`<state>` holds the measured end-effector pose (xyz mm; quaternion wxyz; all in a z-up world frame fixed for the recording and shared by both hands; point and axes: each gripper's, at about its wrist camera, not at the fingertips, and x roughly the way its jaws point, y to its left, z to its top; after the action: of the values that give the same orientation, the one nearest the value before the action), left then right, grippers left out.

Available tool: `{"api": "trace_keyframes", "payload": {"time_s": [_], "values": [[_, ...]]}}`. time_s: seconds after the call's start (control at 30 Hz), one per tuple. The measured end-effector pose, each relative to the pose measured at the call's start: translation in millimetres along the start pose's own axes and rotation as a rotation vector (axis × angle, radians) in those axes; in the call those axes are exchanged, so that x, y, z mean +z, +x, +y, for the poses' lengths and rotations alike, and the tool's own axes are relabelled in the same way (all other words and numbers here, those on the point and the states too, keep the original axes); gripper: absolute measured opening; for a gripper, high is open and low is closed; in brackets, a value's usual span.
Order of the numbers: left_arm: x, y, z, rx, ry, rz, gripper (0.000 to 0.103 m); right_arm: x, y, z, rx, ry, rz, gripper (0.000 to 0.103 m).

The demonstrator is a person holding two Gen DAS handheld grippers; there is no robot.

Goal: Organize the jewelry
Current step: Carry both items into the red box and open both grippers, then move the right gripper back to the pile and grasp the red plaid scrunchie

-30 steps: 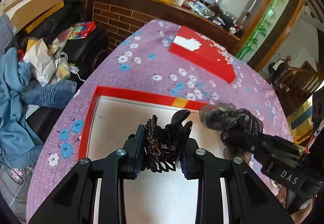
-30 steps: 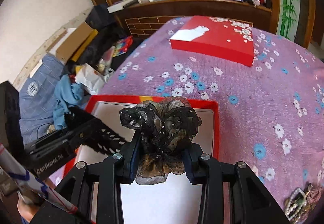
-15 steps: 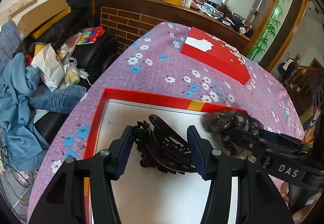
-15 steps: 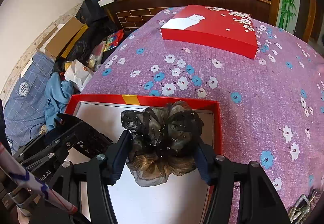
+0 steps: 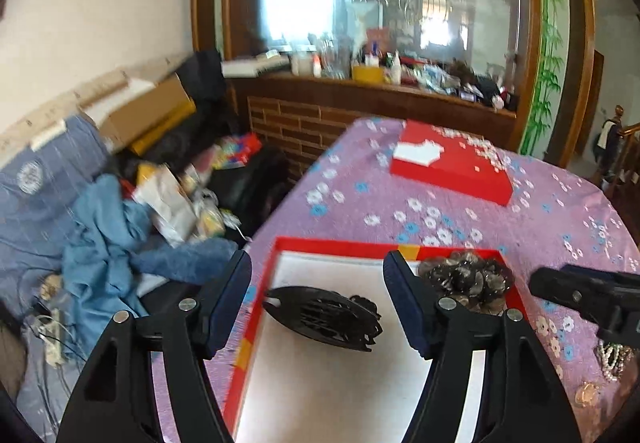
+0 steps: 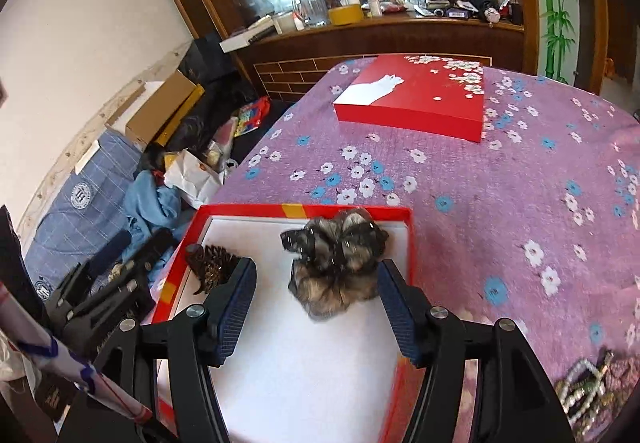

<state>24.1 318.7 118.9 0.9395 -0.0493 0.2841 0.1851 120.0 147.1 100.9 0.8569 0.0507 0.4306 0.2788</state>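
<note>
1. Left gripper: we find its jaws spread and opening wider, pinching nothing. The black hair claw lies flat on the white floor of the red tray, ahead of and between the fingers but below them, touching neither pad.
2. Hair claw, axis: we read its long axis as running across the left gripper's line, from one finger toward the other, teeth toward the near side.
3. Right gripper: its jaws are likewise spread and opening a little more, holding nothing. The dark gauze scrunchie sits in the tray's far right corner, between the pads and just ahead of them, clear of both.
4. Remaining stock: we note a heap of bead strands and chains on the purple flowered cloth, outside the tray, low and to the right of the right gripper. The left wrist view shows the same heap at its right edge, beyond the right gripper's body.
5. Deciding relation: we judge the right hand the nearer to that heap; it lies sideways from the fingers, not ahead, so the gripper must swing right.
6. Red lid: well apart, at the far side.
</note>
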Motion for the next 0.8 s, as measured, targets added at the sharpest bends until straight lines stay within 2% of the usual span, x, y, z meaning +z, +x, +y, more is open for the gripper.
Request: {"api": "trace_keyframes", "payload": {"time_s": [0.07,0.27,0.67,0.8], "values": [[-0.1,-16.0,-4.0,0.031,0.010,-0.042,0.070,-9.4,-13.4,-4.4,0.023,0.009,-0.007,0.068],[-3.0,-51.8,-27.4,0.027,0.050,-0.111,0.073,-33.9,-45.7,-18.4,0.052,0.029,-0.030,0.068],[-18.2,-95.4,-85.8,0.032,0.169,-0.192,0.075,-67.2,-90.7,-57.0,0.053,0.078,-0.072,0.068],[-23.6,-106.4,-104.8,0.026,0.208,-0.213,0.080,-74.6,-98.6,-71.4,0.045,0.098,-0.075,0.069]]}}
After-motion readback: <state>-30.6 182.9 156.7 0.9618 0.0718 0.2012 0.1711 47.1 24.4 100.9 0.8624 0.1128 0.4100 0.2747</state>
